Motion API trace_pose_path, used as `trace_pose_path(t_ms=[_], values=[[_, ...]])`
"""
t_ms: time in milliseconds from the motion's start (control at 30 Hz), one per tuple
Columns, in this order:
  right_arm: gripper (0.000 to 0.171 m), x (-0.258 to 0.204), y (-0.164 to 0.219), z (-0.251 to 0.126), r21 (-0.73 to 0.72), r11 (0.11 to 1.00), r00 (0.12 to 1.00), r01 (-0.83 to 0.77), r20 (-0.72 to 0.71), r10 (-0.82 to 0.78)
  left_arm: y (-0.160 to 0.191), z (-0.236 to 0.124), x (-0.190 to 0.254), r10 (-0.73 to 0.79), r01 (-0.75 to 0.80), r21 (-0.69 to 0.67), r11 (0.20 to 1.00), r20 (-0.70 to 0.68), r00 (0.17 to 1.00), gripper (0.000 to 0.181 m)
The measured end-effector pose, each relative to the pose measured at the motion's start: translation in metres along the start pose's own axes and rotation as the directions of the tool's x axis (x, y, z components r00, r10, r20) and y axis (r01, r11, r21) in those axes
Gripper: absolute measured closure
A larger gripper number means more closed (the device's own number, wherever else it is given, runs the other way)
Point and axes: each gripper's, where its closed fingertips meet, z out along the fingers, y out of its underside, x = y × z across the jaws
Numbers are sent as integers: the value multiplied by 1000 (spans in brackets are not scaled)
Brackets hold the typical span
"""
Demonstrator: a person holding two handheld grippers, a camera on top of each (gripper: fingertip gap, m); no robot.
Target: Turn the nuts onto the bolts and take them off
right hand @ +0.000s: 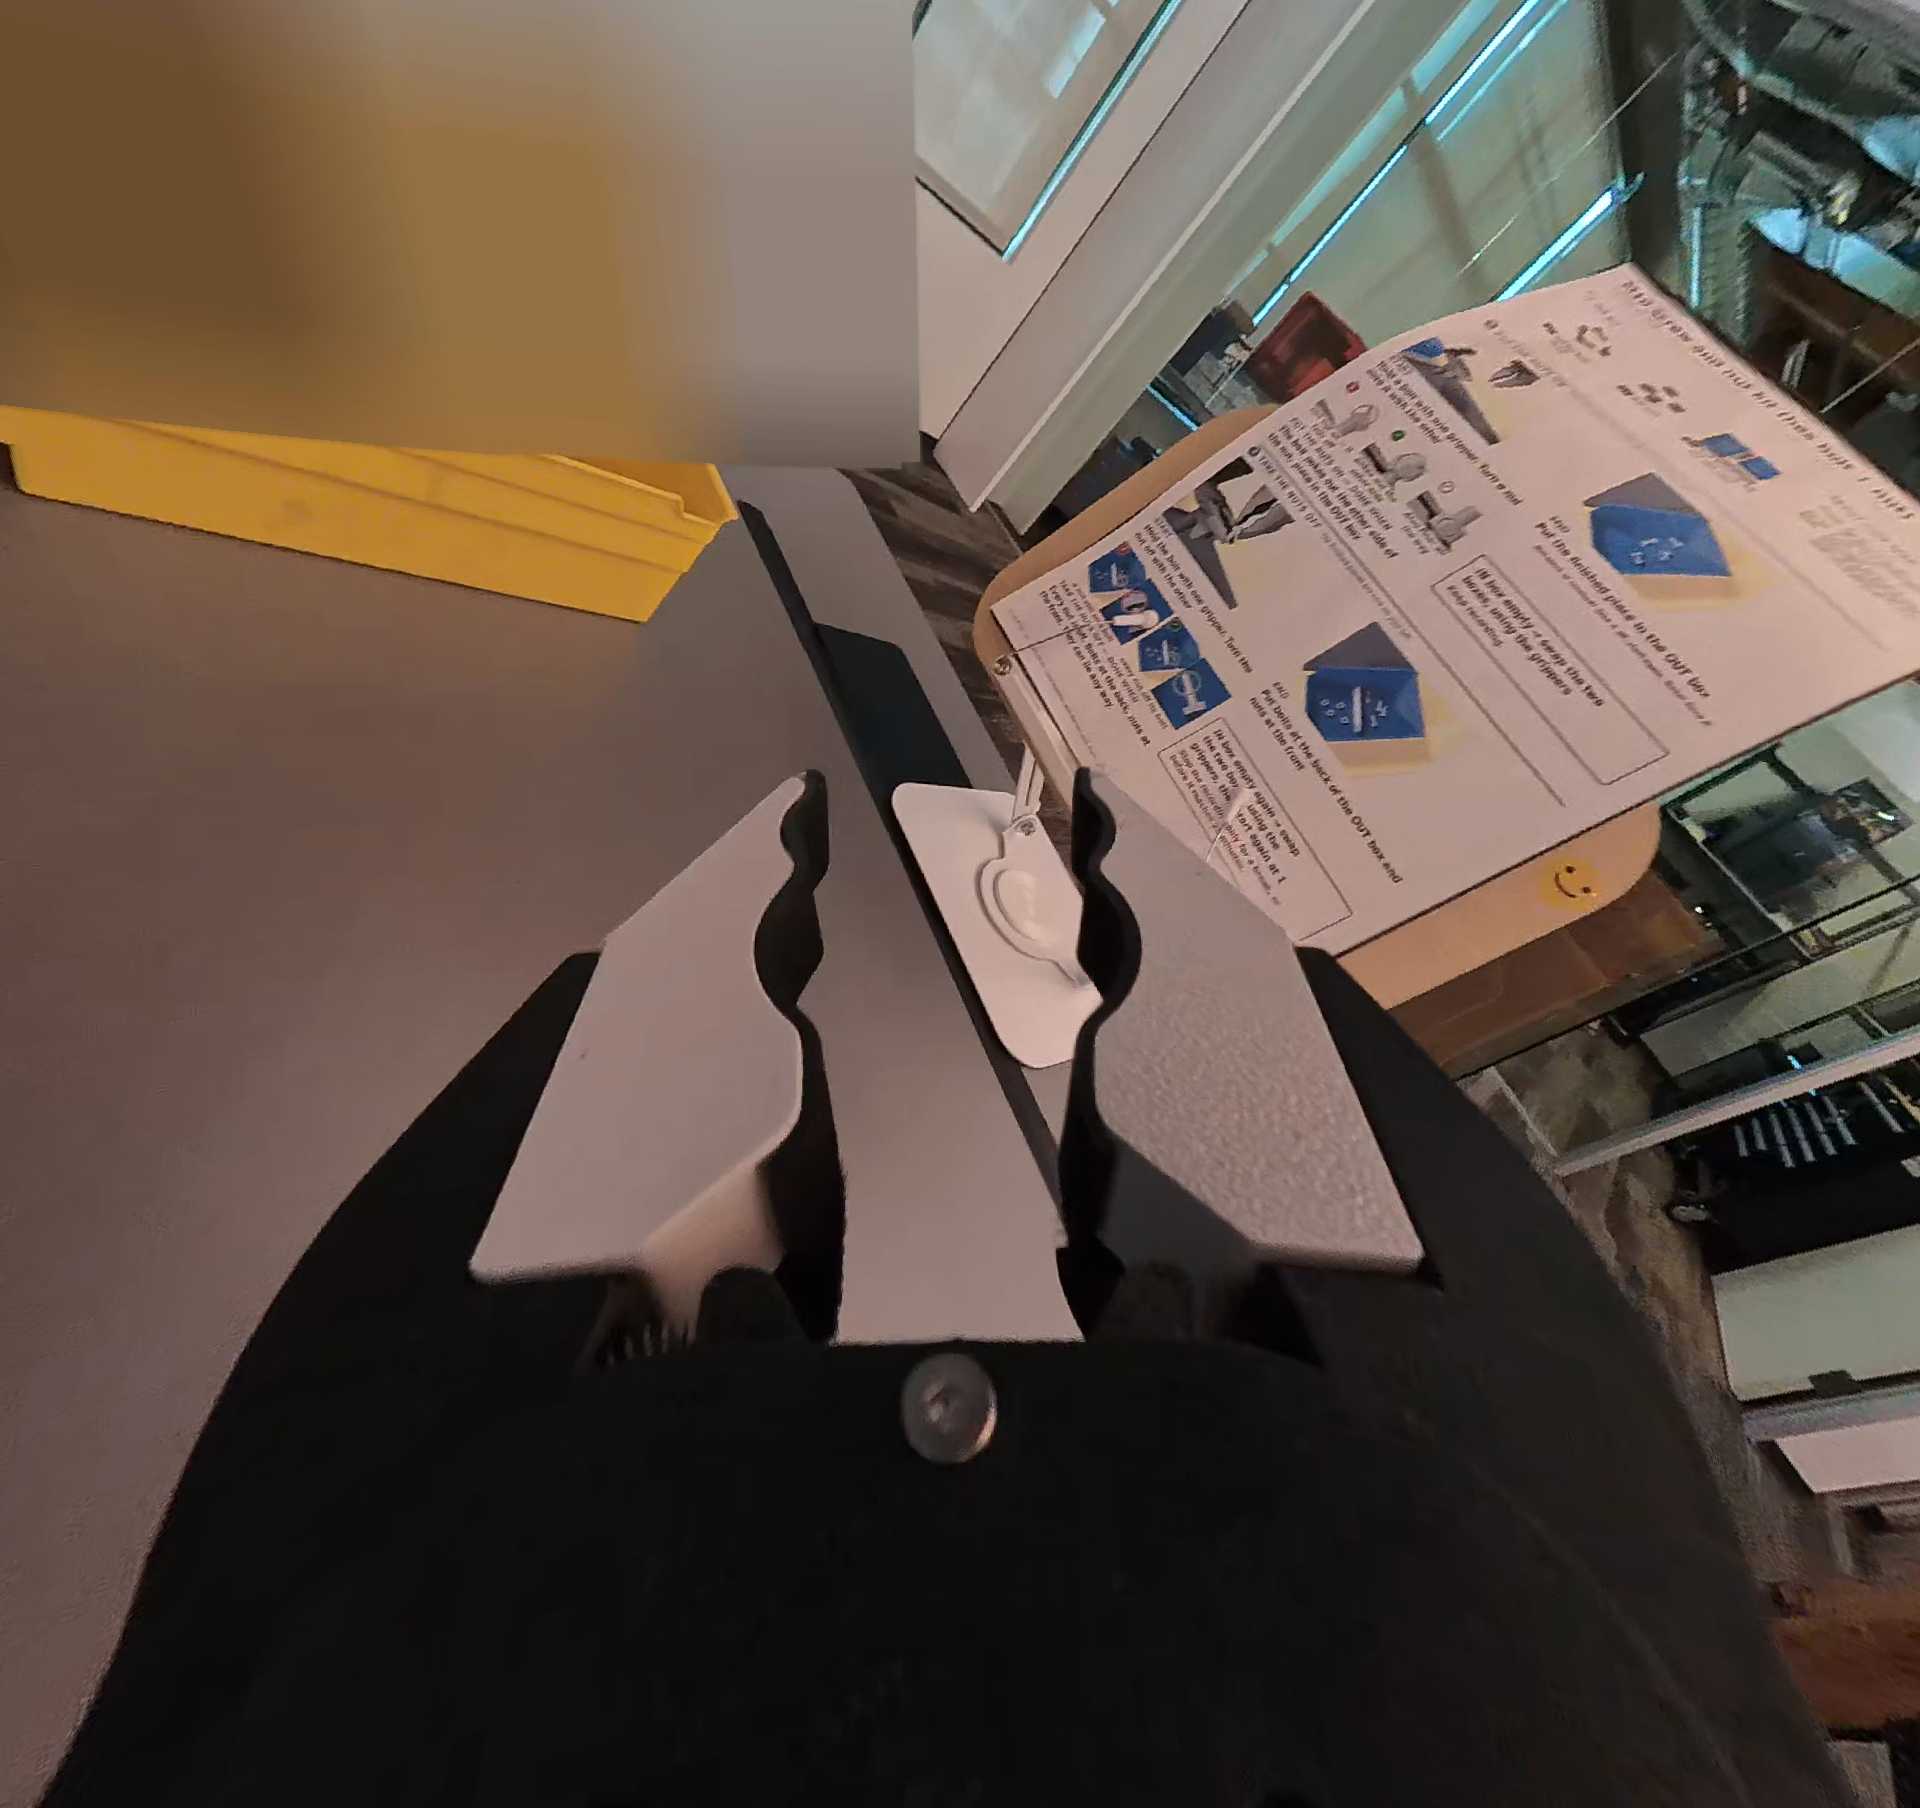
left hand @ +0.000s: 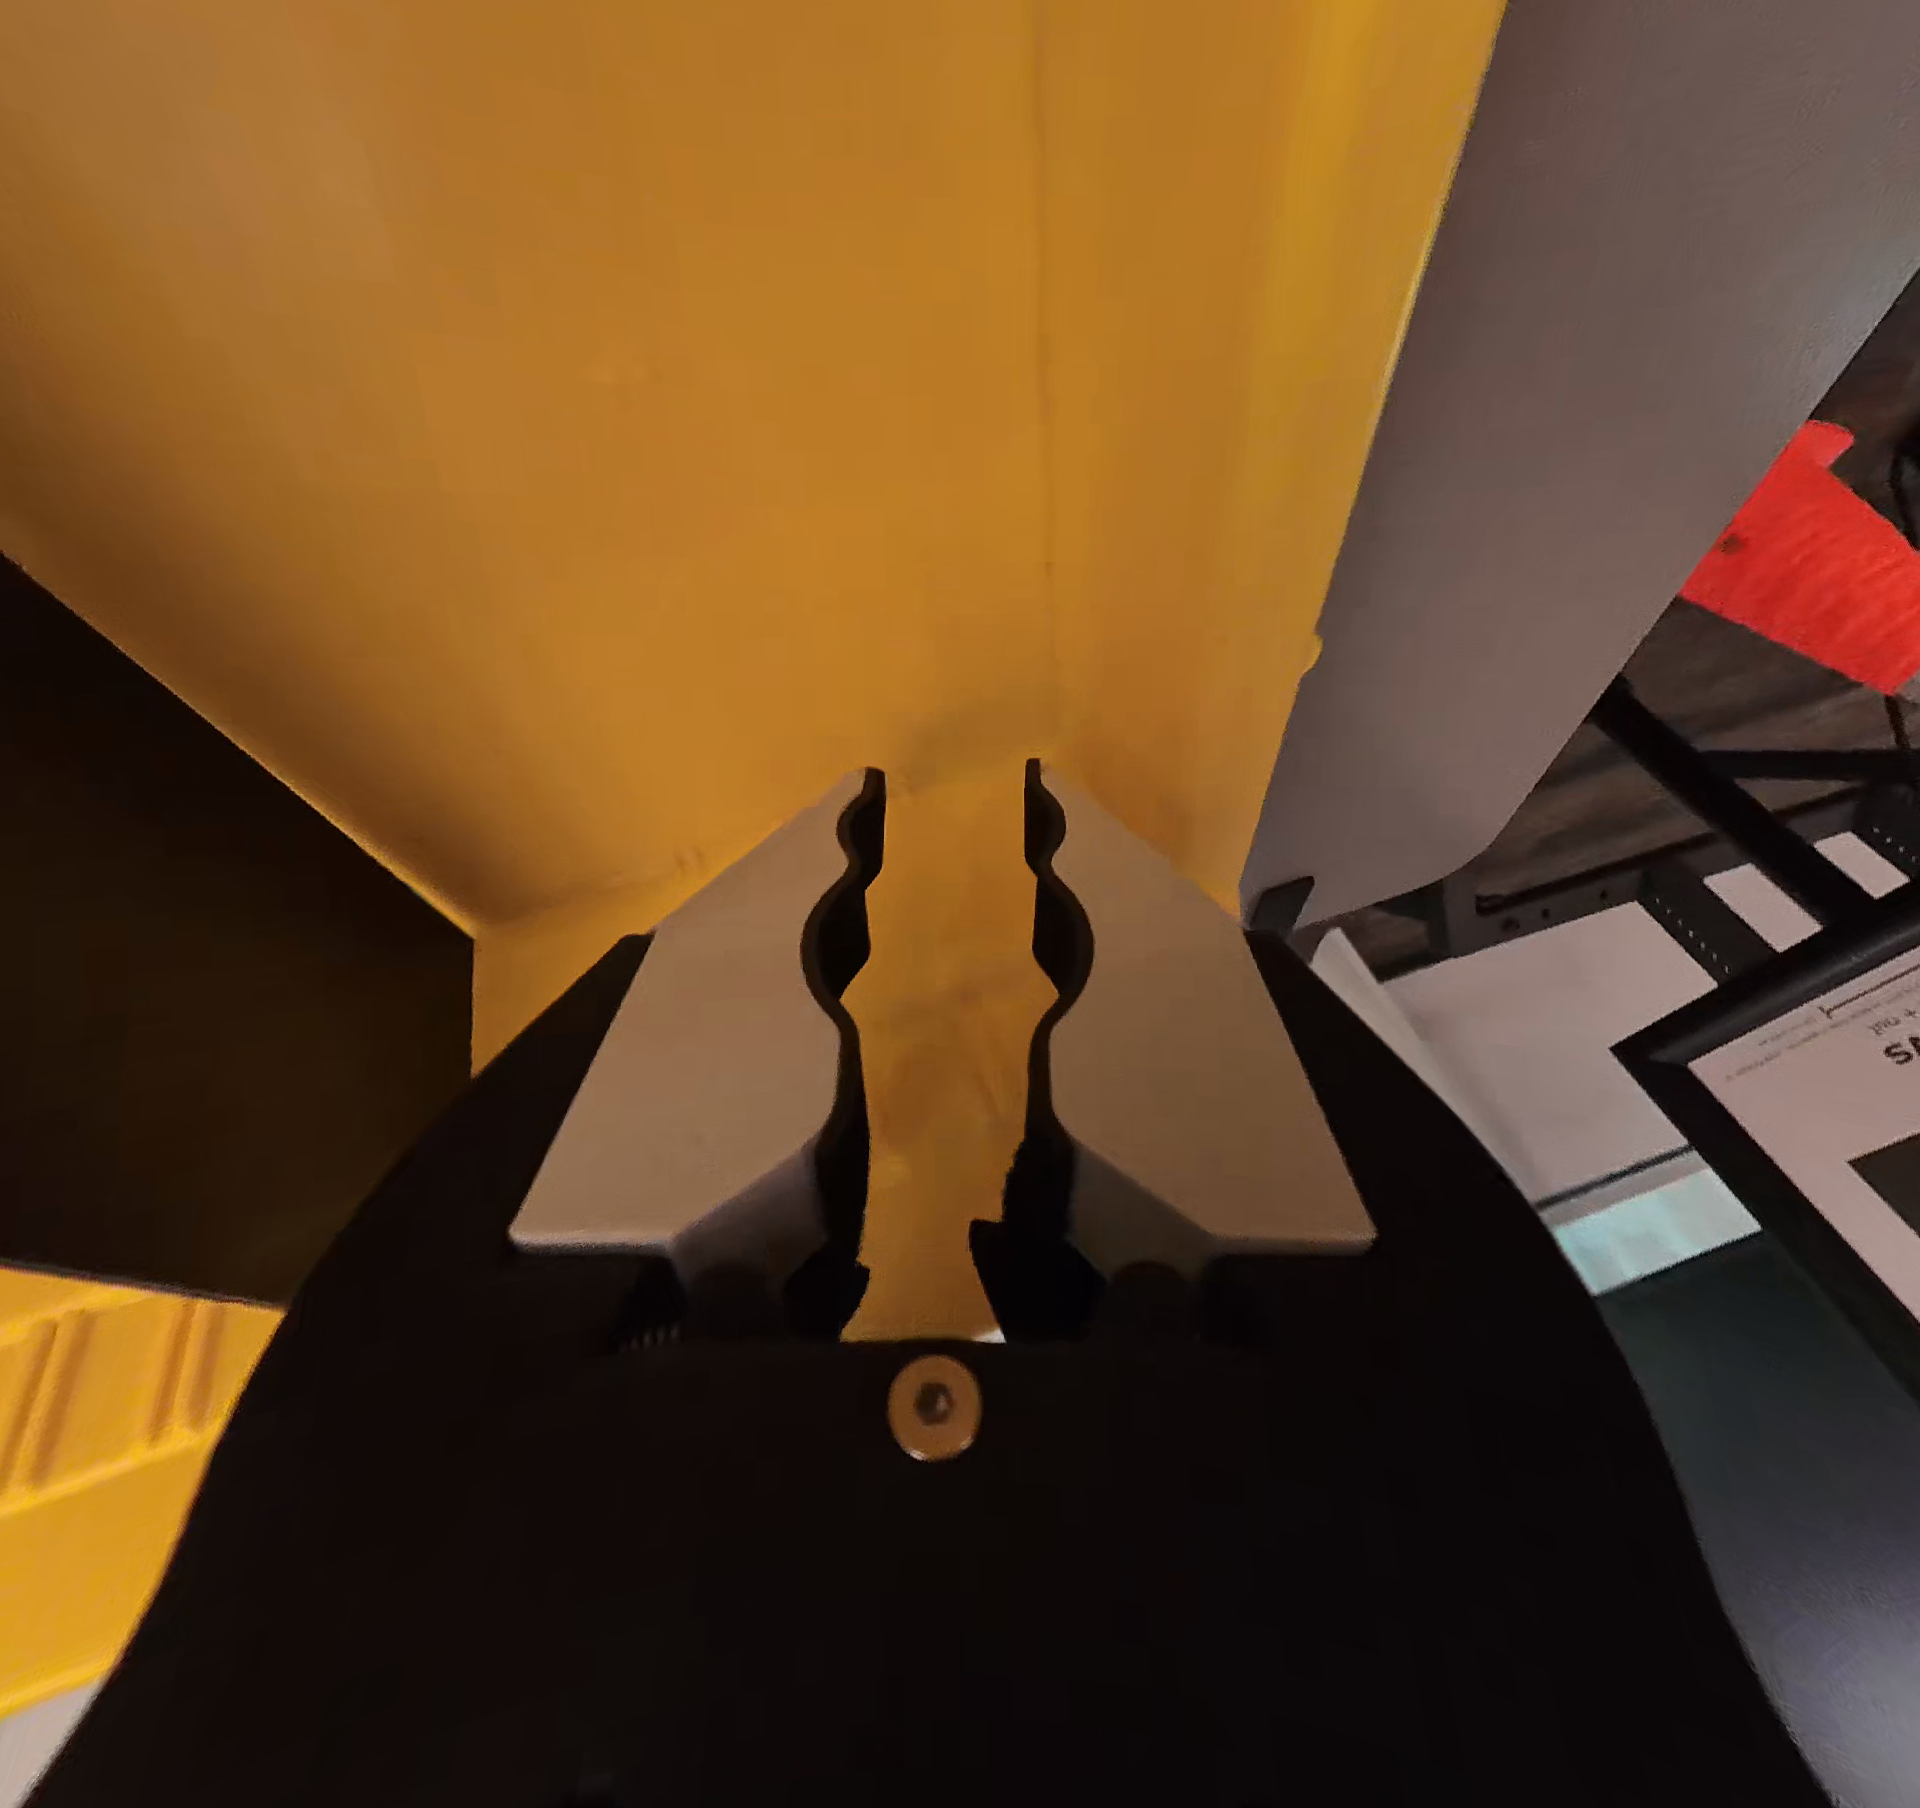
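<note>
Nuts and bolts show in neither view, so their place and long axis cannot be told. Just ahead of the left gripper (left hand: 954, 784) is a yellow bin (left hand: 665, 324), which fills most of that view; a seam in its wall runs straight away from the tips. The 2 fingers stand a little apart with nothing between them, tips close to the yellow surface. To the gripper's right lie a grey table (left hand: 1621, 324) and a strip of red tape (left hand: 1808, 563).

The right gripper (right hand: 948, 790) hangs over the table's edge, rolled so the room looks tilted. Its fingers are spread and empty. A white tag (right hand: 997, 927) lies between the tips. Ahead-left sits the bin; ahead-right stands an instruction sheet (right hand: 1455, 636).
</note>
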Motion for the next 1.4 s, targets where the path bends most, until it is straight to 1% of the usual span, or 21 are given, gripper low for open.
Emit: trace_pose_path(t_ms=[133,200,267,333,367,400,433,467,533,633,733,867,967,1033,1133,1200,1267,1300,1367,1400], values=[[124,-2,14,7,-51,999,1000,-1,11,2,-18,-3,-5,-39,38,123,992,8,999,156],[124,-4,17,8,-58,998,1000,-9,22,10,-37,-13,-12,-99,85,257,963,42,994,157],[124,-4,17,9,-58,998,1000,-10,23,11,-63,-32,-23,-201,142,446,884,89,976,156],[124,-4,16,9,-49,999,999,-17,26,18,-87,-55,-35,-310,175,621,764,116,944,155],[124,-4,15,9,-44,999,999,-21,28,22,-96,-64,-41,-356,175,684,708,132,925,155],[124,-4,15,9,-41,999,999,-22,30,23,-102,-70,-45,-385,168,724,669,145,912,151],[124,-4,14,9,-39,999,999,-21,31,22,-107,-72,-49,-399,155,740,655,165,902,149],[124,-4,13,8,-36,999,999,-20,31,21,-108,-71,-54,-408,135,738,661,203,890,149],[124,-5,10,7,-28,999,999,-19,30,20,-115,-70,-61,-395,67,740,670,278,876,152],[124,-4,6,3,-16,1000,999,-21,25,21,-126,-62,-63,-351,29,725,689,297,888,152],[124,-3,2,-1,0,1000,999,-26,24,26,-129,-58,-70,-338,5,708,706,331,881,151],[124,-3,3,-3,-7,1000,999,-26,29,26,-134,-58,-72,-319,15,728,686,282,905,151],[124,-4,6,-3,-21,999,999,-23,40,24,-138,-58,-69,-281,-4,734,679,265,922,160],[124,-4,6,-5,-26,999,999,-19,45,20,-141,-58,-68,-279,0,750,662,246,928,166],[124,-4,2,-10,-7,1000,999,-19,48,20,-138,-58,-70,-309,31,748,662,235,922,166],[124,-2,-3,-14,16,1000,999,-27,47,26,-129,-61,-71,-375,70,746,662,250,893,166],[125,0,-8,-18,36,999,999,-32,37,30,-113,-80,-72,-487,91,782,616,288,824,166],[126,1,-12,-19,57,998,999,-40,35,38,-104,-98,-70,-557,98,820,565,291,778,166],[127,1,-23,-17,110,992,997,-64,42,60,-92,-146,-59,-679,85,915,395,228,698,166],[128,1,-29,-15,140,987,997,-75,41,70,-92,-169,-49,-711,74,949,306,176,681,167]])
